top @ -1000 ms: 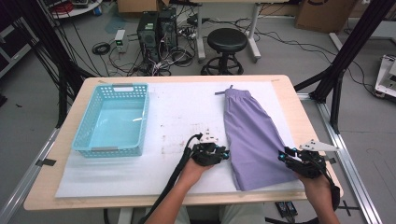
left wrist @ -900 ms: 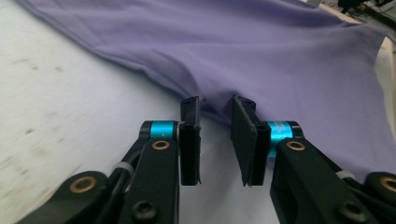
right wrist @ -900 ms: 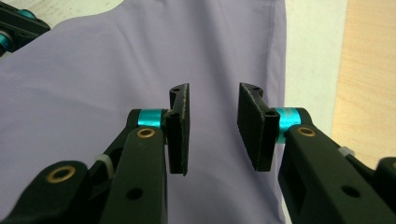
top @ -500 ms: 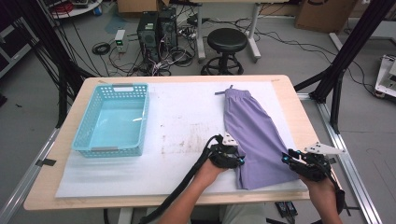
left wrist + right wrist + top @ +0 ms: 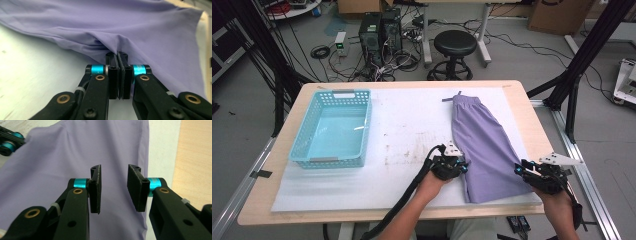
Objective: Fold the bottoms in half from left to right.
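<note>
A purple garment [image 5: 482, 140] lies flat on the right part of the white mat [image 5: 402, 125], waistband at the far end. My left gripper [image 5: 458, 168] sits at the garment's near left edge. In the left gripper view its jaws have just closed, and the left gripper [image 5: 117, 55] pinches a raised fold of the purple cloth [image 5: 140, 30]. My right gripper [image 5: 521, 171] is at the garment's near right corner. The right gripper [image 5: 113, 173] stands open just above the cloth [image 5: 75, 152], with nothing between its fingers. The left gripper [image 5: 9, 142] shows at that view's top left.
An empty light blue basket [image 5: 332, 160] stands on the mat's left side. The bare wooden table edge [image 5: 532, 120] runs to the right of the garment. Beyond the table stand a black stool [image 5: 455, 44], computer towers and cables on the floor.
My left gripper moved right from the bare mat to the garment's left edge and shut on a fold of it. The right gripper stayed put.
</note>
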The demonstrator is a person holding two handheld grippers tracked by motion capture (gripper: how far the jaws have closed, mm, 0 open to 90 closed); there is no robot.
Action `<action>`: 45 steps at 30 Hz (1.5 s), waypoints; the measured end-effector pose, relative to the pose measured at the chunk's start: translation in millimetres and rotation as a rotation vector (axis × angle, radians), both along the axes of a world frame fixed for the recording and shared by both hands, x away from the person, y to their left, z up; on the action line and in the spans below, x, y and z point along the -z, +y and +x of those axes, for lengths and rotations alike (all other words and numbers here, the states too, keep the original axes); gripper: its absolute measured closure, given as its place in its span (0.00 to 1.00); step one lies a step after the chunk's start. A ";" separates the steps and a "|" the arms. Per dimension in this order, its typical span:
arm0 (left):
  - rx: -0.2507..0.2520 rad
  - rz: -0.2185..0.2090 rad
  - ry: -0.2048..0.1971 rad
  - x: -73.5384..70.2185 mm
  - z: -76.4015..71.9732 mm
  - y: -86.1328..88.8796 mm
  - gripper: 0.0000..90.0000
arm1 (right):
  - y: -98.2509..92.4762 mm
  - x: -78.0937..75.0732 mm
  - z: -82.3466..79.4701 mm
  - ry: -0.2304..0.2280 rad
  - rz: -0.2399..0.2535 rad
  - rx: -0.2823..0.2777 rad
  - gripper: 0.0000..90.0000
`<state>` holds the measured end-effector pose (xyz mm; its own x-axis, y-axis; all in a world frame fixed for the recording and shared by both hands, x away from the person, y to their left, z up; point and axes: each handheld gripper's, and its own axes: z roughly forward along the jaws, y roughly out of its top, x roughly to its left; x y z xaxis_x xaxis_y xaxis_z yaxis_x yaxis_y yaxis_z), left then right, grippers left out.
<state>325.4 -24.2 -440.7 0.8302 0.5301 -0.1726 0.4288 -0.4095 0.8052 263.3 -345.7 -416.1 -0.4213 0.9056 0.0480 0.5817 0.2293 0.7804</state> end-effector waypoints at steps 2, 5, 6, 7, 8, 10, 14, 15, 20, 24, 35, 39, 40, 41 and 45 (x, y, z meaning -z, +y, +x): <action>-0.007 -0.005 0.002 -0.8 -0.4 8.1 0.97 | 0.5 0.5 0.2 0.002 0.003 -0.001 0.73; -0.018 -0.003 0.006 -2.3 -0.9 20.6 0.97 | 1.9 1.3 0.9 0.003 0.001 -0.002 0.73; -0.032 -0.008 0.010 -2.6 -1.4 24.8 0.98 | 2.6 1.6 1.1 0.006 0.001 -0.004 0.73; -0.035 -0.001 0.012 -3.1 -1.2 28.5 0.98 | 3.3 2.0 1.5 0.007 -0.002 -0.005 0.73; -0.041 0.007 0.014 -3.0 -1.0 32.0 0.98 | 3.9 2.2 1.8 0.009 -0.001 -0.005 0.73; -0.051 0.023 0.032 -2.0 -0.2 38.0 0.97 | 4.0 2.9 2.5 0.014 -0.005 -0.001 0.73; -0.116 0.068 0.044 -1.3 1.1 51.0 0.78 | 3.3 6.0 3.5 0.028 -0.005 0.001 0.72; -0.134 0.056 0.032 -2.0 1.7 54.6 0.75 | 3.2 6.7 3.4 0.031 -0.005 0.002 0.72; -0.127 -0.007 -0.021 -2.9 7.6 52.7 0.71 | 4.5 10.4 3.7 0.034 -0.001 0.004 0.72; -0.116 -0.047 0.000 -3.0 17.0 44.2 0.74 | 5.9 9.4 3.8 0.033 -0.004 0.000 0.72; -0.141 0.025 0.012 -2.4 21.4 32.9 0.99 | 5.6 5.6 3.0 0.026 -0.001 -0.008 0.72; -0.182 0.014 0.024 -6.0 21.6 41.3 0.96 | 2.8 6.6 1.9 0.028 0.000 0.003 0.72; -0.194 0.004 0.036 -6.5 21.9 42.5 0.83 | 2.0 7.1 1.6 0.030 0.002 0.005 0.72; -0.193 -0.003 0.042 -6.9 22.0 43.6 0.74 | 1.4 7.4 1.1 0.032 0.002 0.005 0.72; -0.212 -0.029 0.022 -10.3 20.0 49.5 0.67 | -1.5 9.4 -1.0 0.038 0.006 0.012 0.72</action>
<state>345.4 25.3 -430.4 0.6968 0.6867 -0.2071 0.5201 -0.2848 0.8052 262.4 -347.2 -425.5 -0.4079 0.9104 0.0690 0.6138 0.2175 0.7589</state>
